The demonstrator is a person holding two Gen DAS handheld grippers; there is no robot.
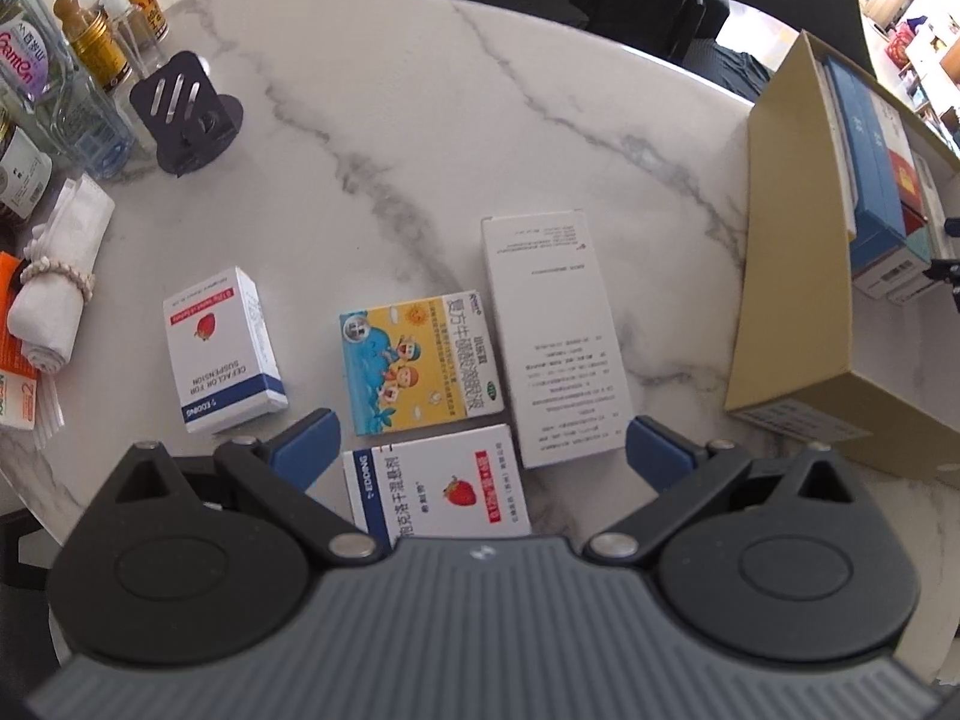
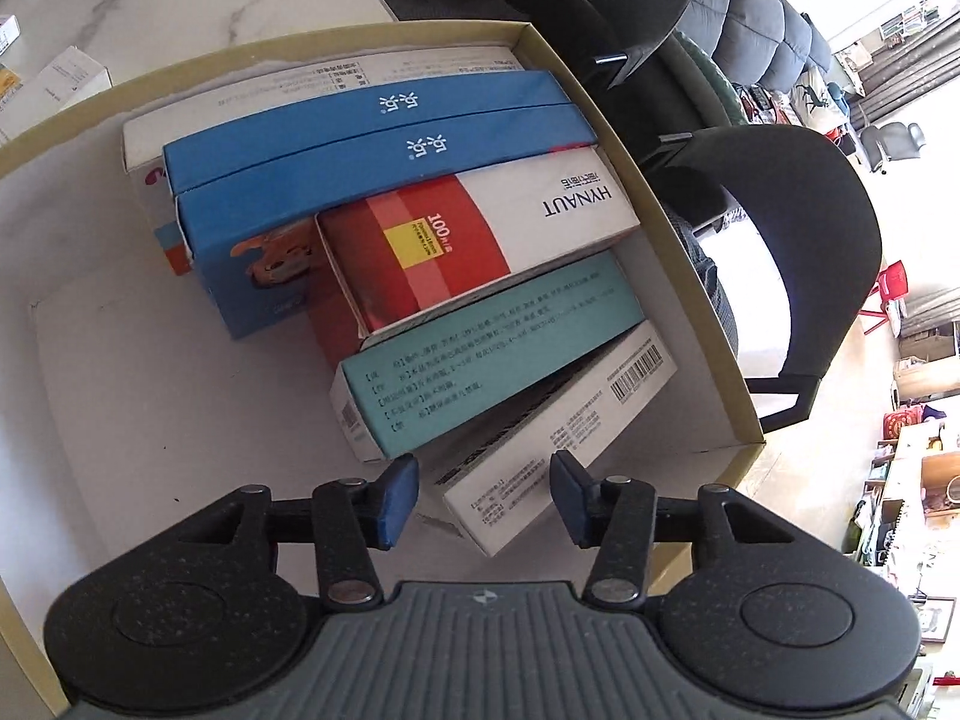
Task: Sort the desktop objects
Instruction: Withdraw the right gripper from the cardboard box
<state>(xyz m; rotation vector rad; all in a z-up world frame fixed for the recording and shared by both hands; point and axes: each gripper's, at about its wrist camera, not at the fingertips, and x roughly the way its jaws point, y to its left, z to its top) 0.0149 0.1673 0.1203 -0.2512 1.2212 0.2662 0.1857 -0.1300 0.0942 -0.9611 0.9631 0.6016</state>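
Note:
In the left wrist view my left gripper is open and hovers low over the marble table. A white strawberry medicine box lies flat between its blue fingertips. Beyond it lie a yellow cartoon box and a long white box. A second strawberry box lies to the left. My right gripper is partly open inside the cardboard box. The near end of a white barcode box sits between its pads, with a gap at the left pad. That box leans on a teal box.
The cardboard box stands at the table's right edge and also holds two blue boxes and a red-and-white box. Its left half shows bare floor. Bottles, a black stand and a rolled cloth crowd the table's left. Black chairs stand behind.

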